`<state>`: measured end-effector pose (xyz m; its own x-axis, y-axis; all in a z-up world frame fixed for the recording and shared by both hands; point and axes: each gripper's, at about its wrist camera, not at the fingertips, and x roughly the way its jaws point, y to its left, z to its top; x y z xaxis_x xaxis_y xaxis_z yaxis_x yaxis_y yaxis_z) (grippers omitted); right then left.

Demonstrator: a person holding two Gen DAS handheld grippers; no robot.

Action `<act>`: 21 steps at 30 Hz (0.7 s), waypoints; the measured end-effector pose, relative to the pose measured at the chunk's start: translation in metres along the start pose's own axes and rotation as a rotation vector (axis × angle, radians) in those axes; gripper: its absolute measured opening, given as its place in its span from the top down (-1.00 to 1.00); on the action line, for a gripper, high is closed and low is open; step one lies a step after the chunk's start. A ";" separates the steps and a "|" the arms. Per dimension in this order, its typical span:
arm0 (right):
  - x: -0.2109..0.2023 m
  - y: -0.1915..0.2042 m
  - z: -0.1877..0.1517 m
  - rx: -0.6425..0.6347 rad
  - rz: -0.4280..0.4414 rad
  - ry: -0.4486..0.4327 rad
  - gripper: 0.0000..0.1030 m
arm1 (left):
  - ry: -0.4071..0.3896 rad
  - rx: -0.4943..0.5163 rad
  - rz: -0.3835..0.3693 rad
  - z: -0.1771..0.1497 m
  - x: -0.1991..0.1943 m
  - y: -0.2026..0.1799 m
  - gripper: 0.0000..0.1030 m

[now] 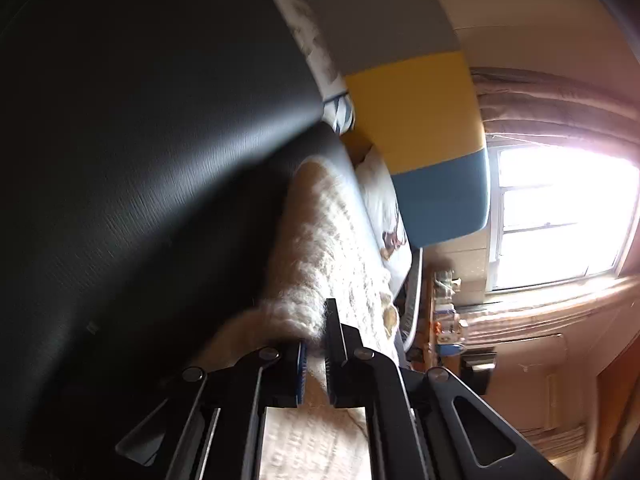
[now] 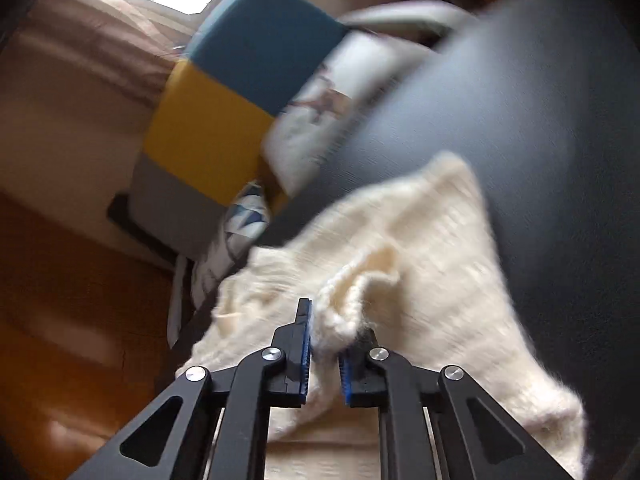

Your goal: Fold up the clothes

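A cream fuzzy knit sweater point(image 2: 432, 256) lies across a dark surface point(image 2: 540, 120). My right gripper point(image 2: 330, 326) is shut on a bunched edge of the sweater, which bulges up between the blue pads. In the left wrist view the same sweater point(image 1: 320, 240) runs away from me as a long strip, and my left gripper point(image 1: 316, 340) is shut on its near edge, with knit pinched between the two fingers. Both views are tilted and blurred.
A headboard in grey, yellow and blue blocks point(image 1: 420, 96) stands beyond the dark surface point(image 1: 140, 140), with patterned pillows point(image 1: 384, 208) against it. A bright window point(image 1: 560, 216) with brown curtains, a cluttered shelf point(image 1: 448, 312) and a wooden floor point(image 2: 72, 300) surround the bed.
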<state>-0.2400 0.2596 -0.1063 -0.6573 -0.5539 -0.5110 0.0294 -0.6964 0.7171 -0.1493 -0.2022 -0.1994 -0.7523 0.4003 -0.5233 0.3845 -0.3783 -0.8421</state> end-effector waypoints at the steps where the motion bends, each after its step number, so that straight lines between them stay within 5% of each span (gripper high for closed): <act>1: -0.007 0.015 0.003 -0.073 0.016 -0.027 0.73 | 0.003 0.007 0.010 0.000 0.001 0.001 0.89; 3: -0.011 0.028 0.001 -0.178 -0.024 -0.031 0.73 | 0.018 0.007 0.025 0.003 0.009 0.002 0.89; 7: 0.013 -0.017 -0.015 -0.097 -0.157 0.078 0.73 | 0.032 0.024 0.066 0.000 0.009 0.009 0.89; 14: 0.014 -0.052 -0.022 -0.017 -0.158 0.089 0.82 | 0.088 0.092 0.100 -0.003 -0.001 0.006 0.84; 19: -0.007 -0.029 -0.016 -0.123 -0.237 0.069 0.58 | 0.037 0.209 0.093 -0.007 -0.032 -0.018 0.81; 21: -0.018 -0.010 -0.012 -0.198 -0.262 0.029 0.29 | 0.017 0.256 0.090 -0.009 -0.045 -0.027 0.81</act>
<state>-0.2191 0.2710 -0.1100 -0.6401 -0.3549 -0.6814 0.0099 -0.8906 0.4546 -0.1211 -0.2023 -0.1539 -0.7113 0.3690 -0.5983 0.2997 -0.6107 -0.7329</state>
